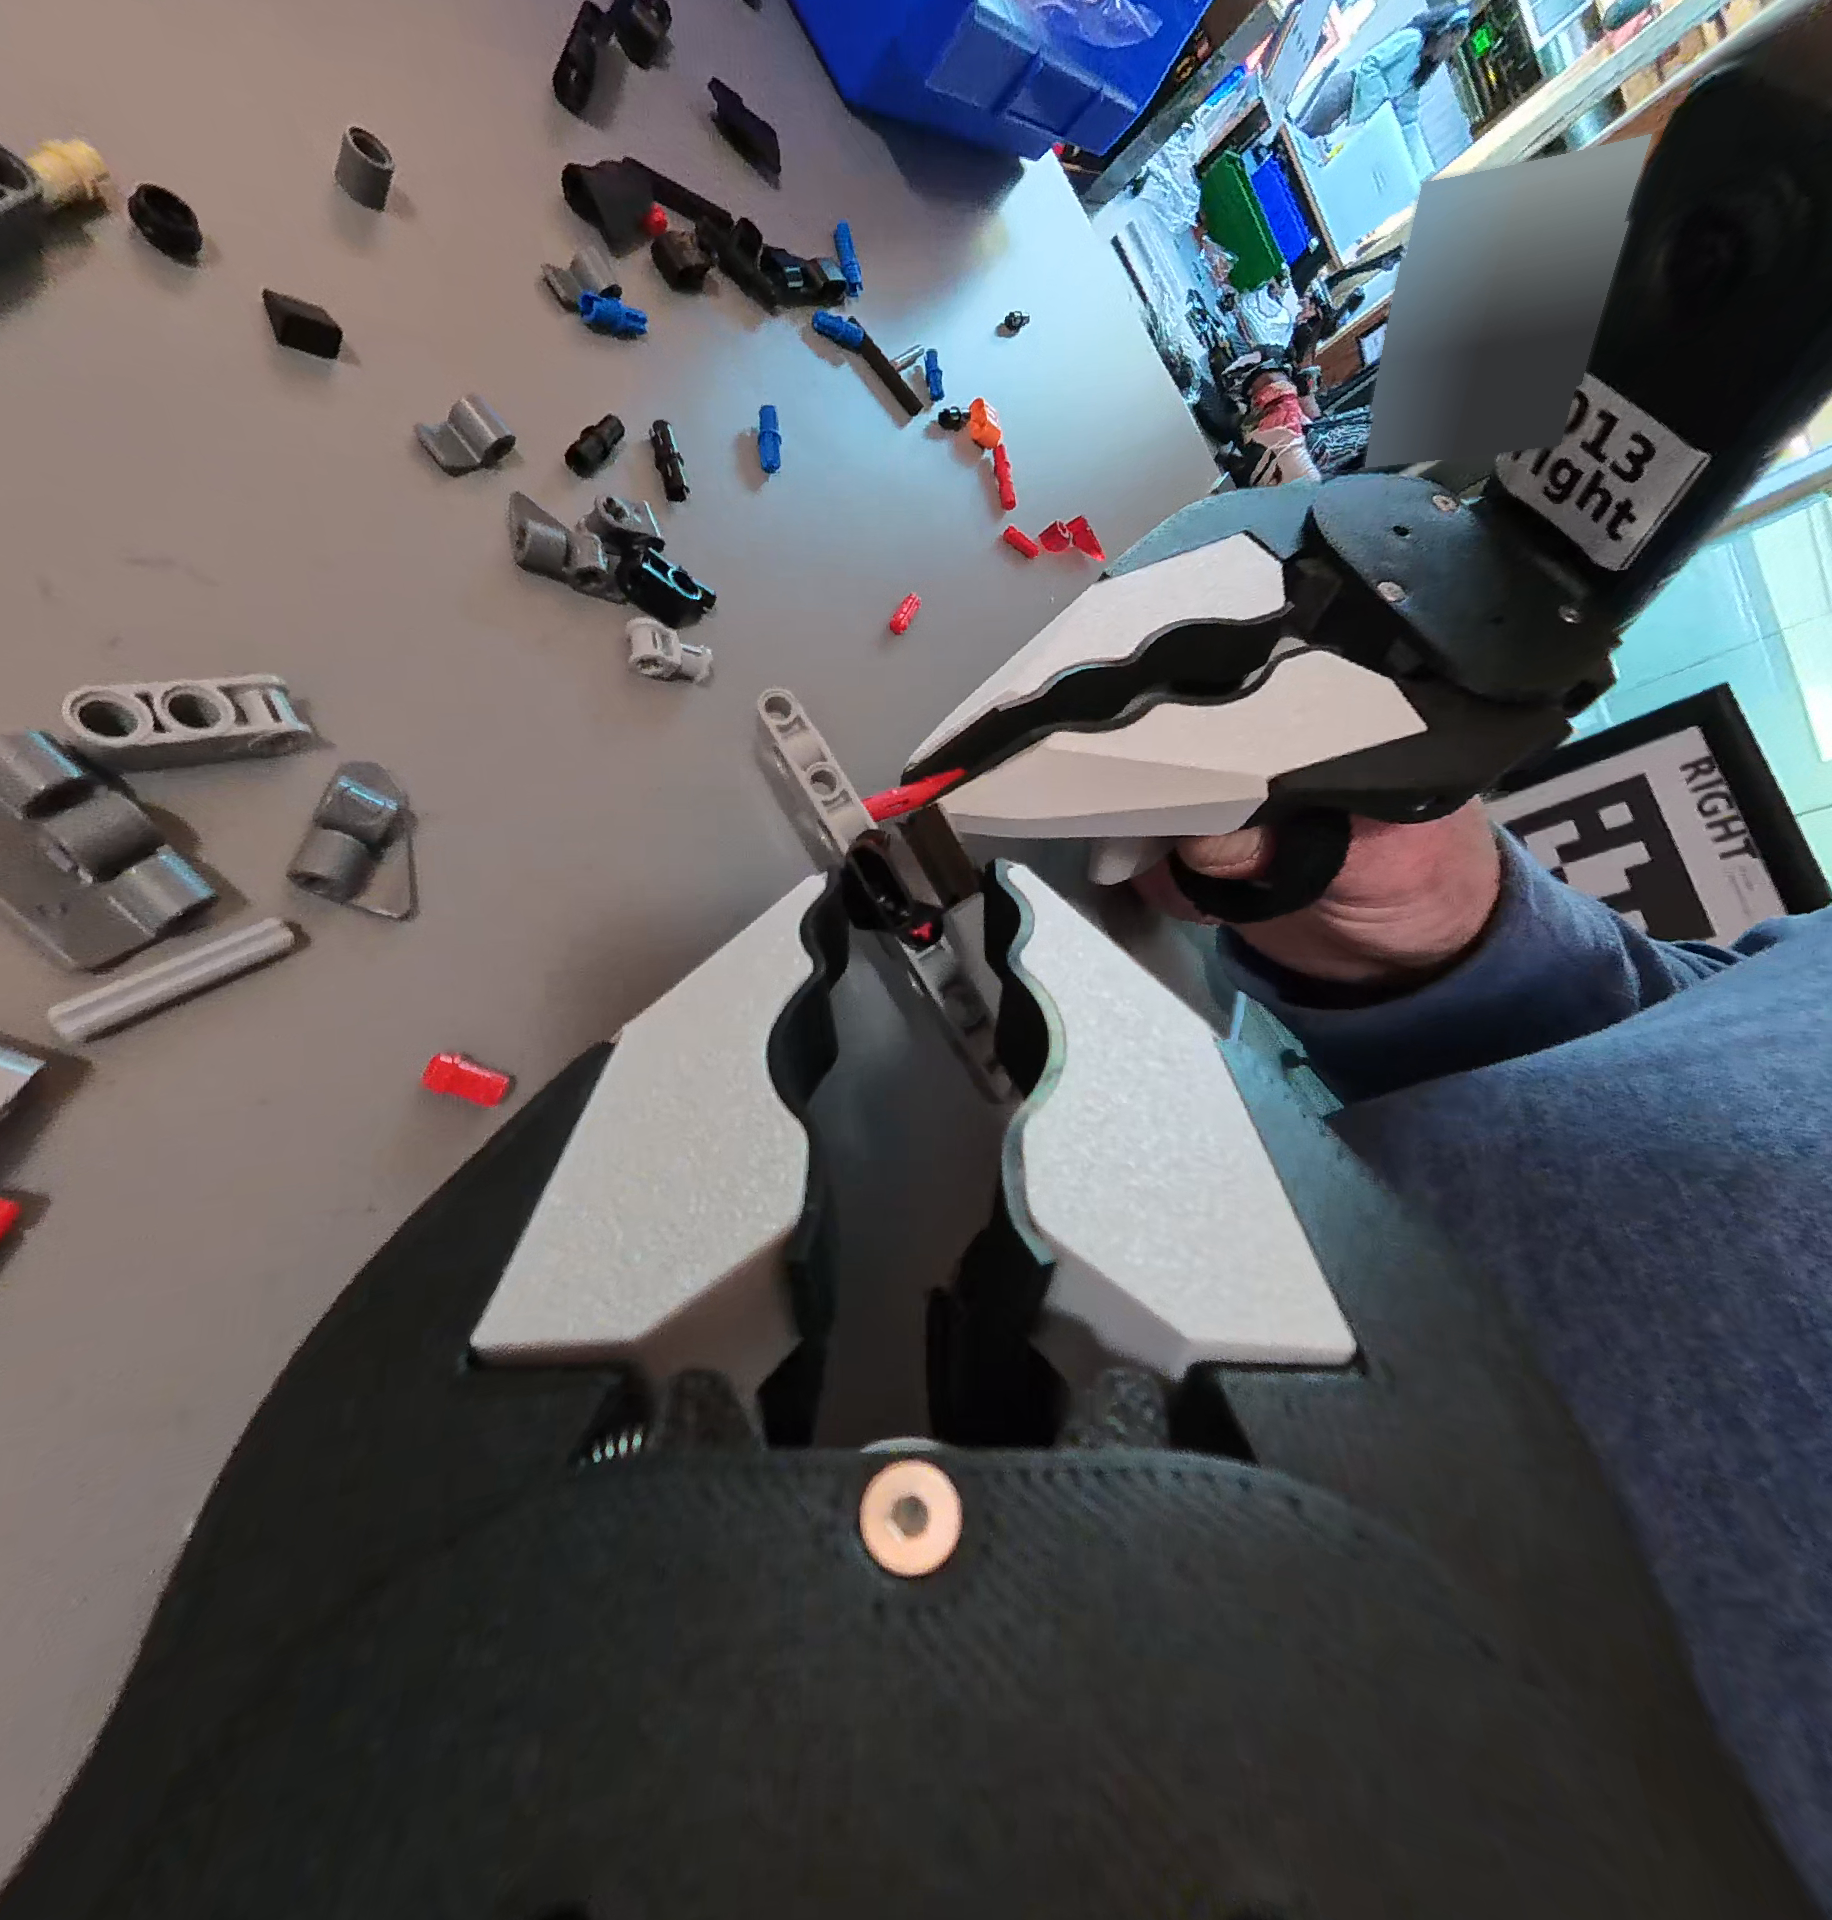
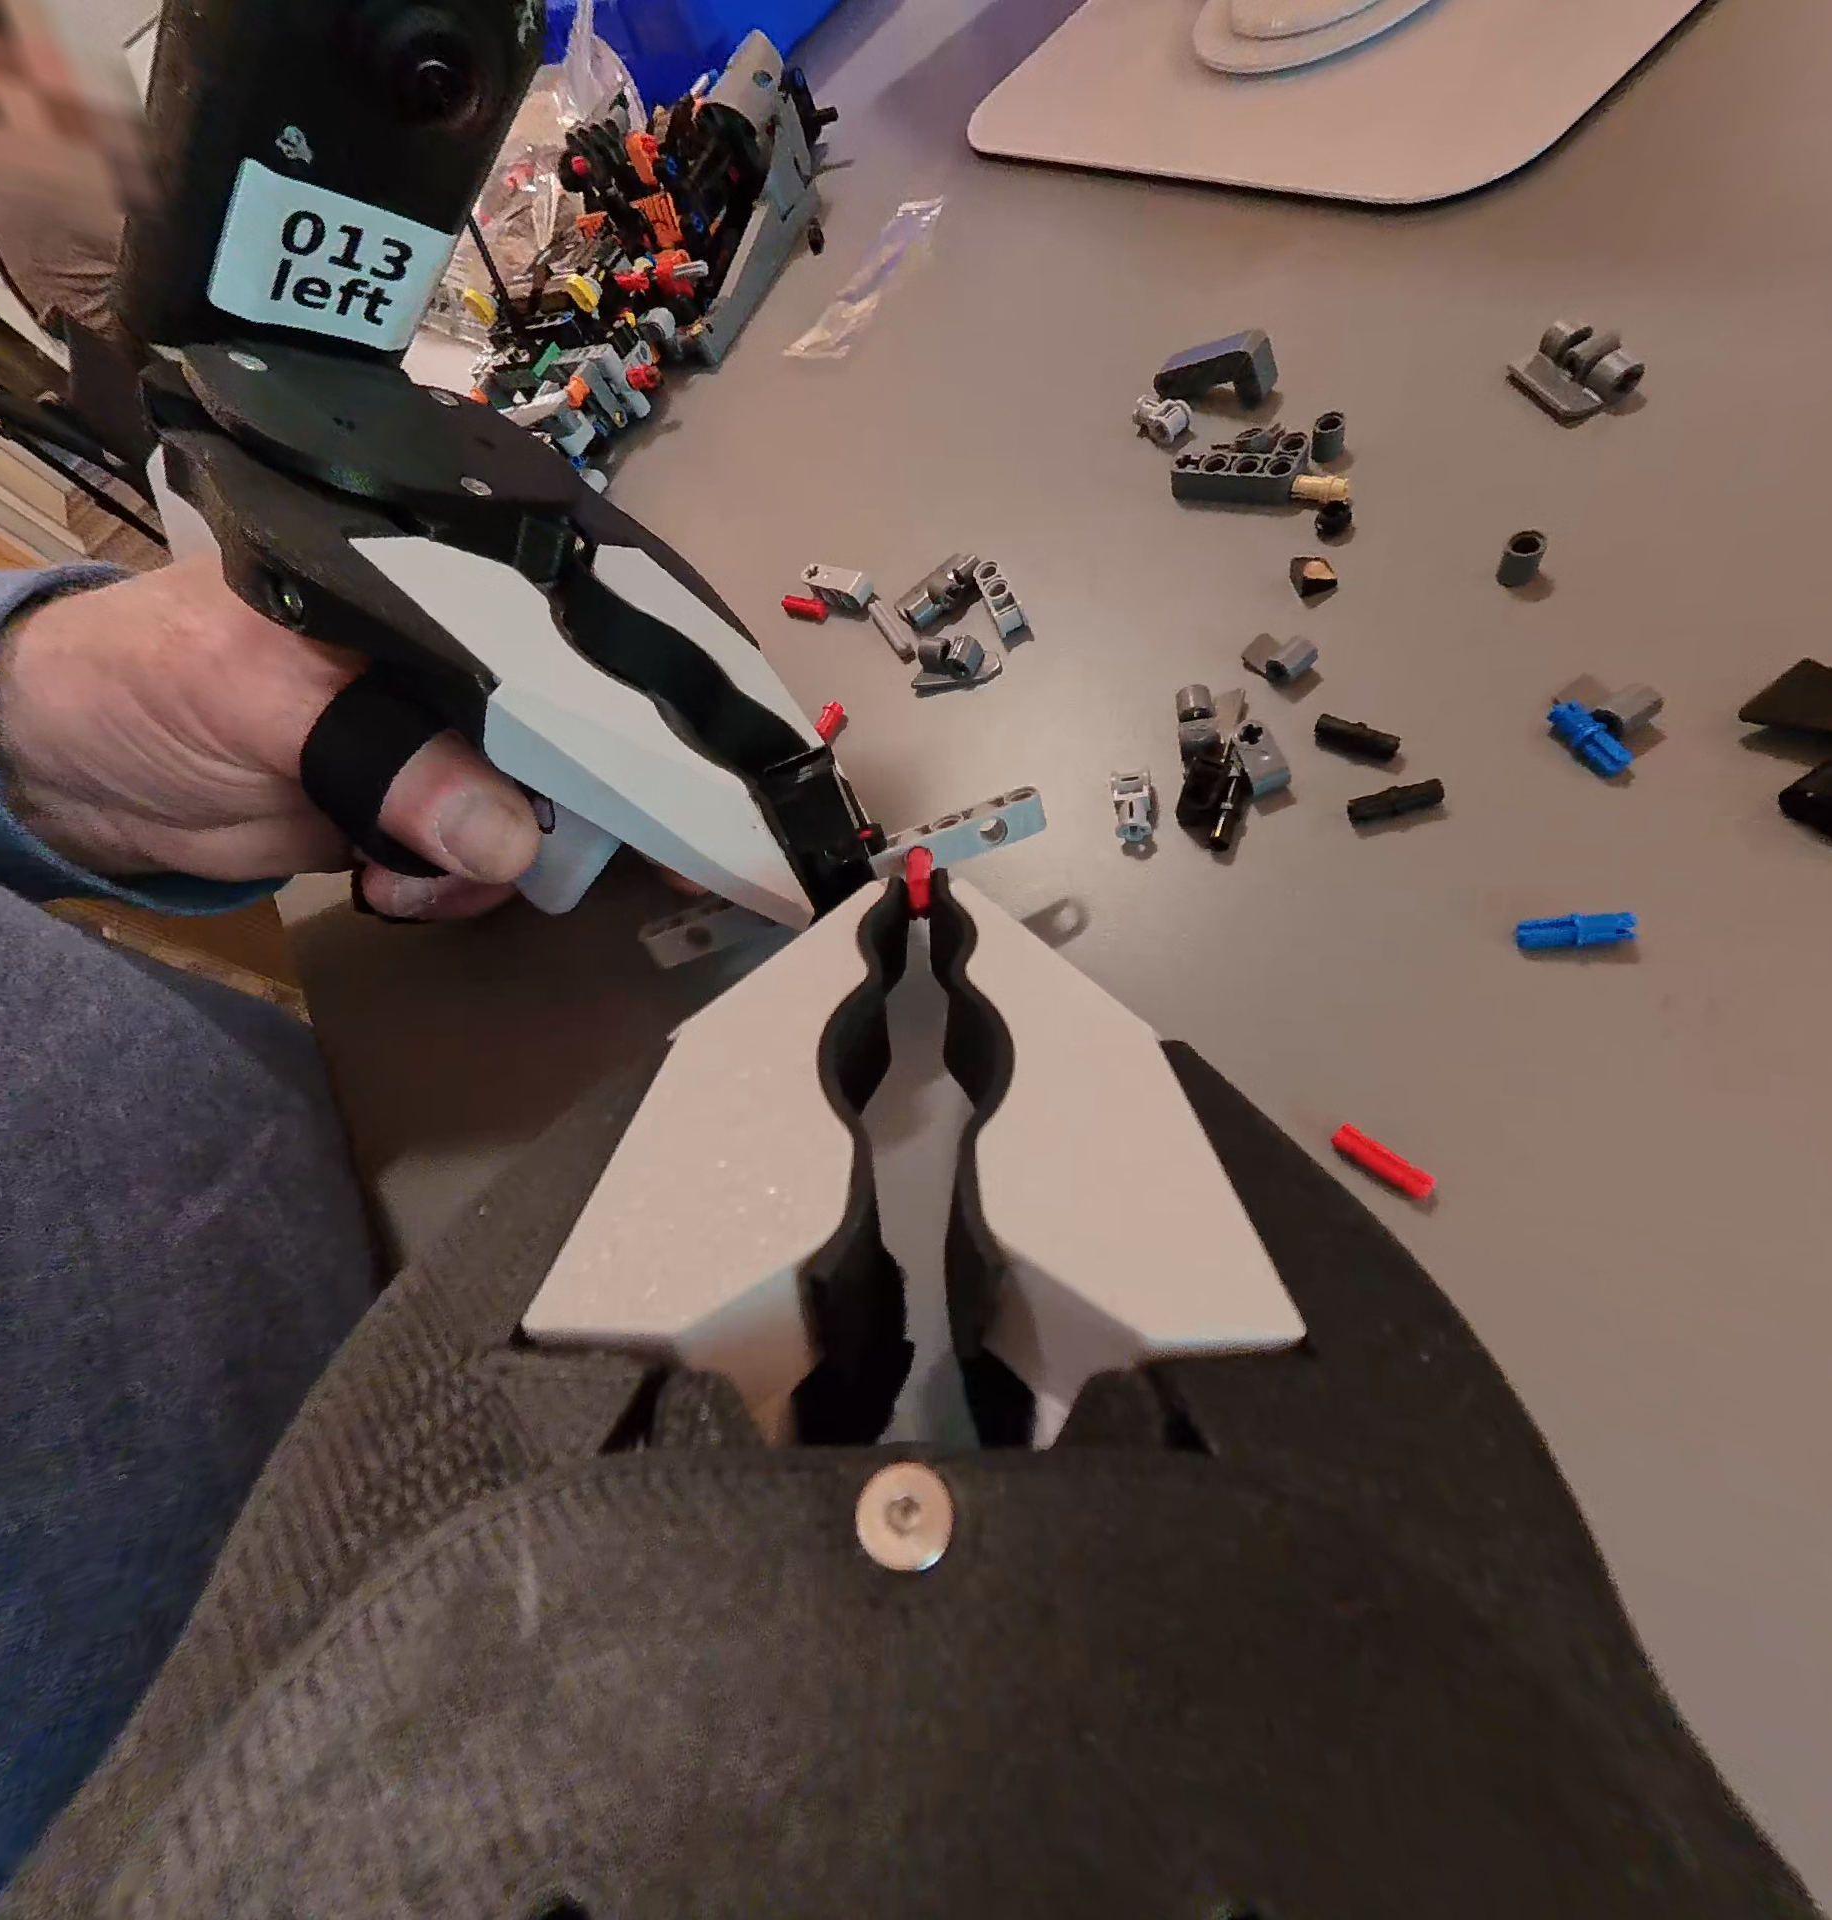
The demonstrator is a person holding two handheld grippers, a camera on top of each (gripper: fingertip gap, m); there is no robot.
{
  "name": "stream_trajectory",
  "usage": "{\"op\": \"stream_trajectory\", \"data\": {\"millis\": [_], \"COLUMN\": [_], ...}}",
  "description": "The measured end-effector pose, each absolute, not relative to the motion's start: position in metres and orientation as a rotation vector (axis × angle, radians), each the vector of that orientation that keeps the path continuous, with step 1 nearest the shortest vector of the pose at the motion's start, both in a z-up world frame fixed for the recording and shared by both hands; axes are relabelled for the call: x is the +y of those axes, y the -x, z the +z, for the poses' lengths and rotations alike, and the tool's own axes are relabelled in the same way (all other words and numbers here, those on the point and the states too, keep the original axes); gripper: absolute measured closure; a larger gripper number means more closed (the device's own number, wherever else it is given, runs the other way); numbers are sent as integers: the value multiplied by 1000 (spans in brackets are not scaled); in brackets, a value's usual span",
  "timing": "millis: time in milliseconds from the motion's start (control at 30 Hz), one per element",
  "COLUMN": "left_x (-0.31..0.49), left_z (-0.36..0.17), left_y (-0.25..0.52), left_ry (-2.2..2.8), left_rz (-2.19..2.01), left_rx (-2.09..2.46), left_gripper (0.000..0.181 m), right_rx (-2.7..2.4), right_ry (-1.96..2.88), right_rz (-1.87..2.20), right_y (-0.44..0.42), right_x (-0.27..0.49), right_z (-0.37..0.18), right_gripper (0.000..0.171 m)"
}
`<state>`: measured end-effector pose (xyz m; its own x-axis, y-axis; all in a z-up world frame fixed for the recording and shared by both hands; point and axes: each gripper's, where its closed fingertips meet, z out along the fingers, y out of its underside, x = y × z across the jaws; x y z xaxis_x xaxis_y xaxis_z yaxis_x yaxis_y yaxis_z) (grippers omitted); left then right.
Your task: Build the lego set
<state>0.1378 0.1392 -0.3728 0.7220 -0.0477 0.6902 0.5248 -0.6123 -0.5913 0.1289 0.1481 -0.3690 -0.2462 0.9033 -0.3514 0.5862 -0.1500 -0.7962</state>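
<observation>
Red pin [image 2: 918,881]: pinched at the right gripper [image 2: 917,896] tips, touching the grey beam [image 2: 969,828].
Left gripper [image 1: 917,904]: clamped around grey beam with black piece [image 1: 884,883].
Table [image 2: 1307,1039]: loose parts scattered.

Grey holed beam [image 2: 969,831] (black piece attached) meets a red pin [image 2: 918,881], seemingly touching.

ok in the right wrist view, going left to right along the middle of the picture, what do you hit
hand on the left tool's handle → left tool gripping the light grey beam → red pin in the right tool's tips → two black pins → blue pin beside a grey connector → black panels at the edge
</observation>
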Motion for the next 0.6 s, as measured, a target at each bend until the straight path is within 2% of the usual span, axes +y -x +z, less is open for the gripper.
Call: {"op": "stream_trajectory", "data": {"millis": [600], "left_x": [140], "left_z": [-372], "left_y": [-140], "left_ry": [2083], "left_rz": [-850], "left_rx": [-270], "left_gripper": [156], "right_rx": [-1898], "right_ry": [1618], "right_rz": [1399], "right_y": [-130], "right_x": [148], "right_z": [-370], "right_gripper": [170]}}
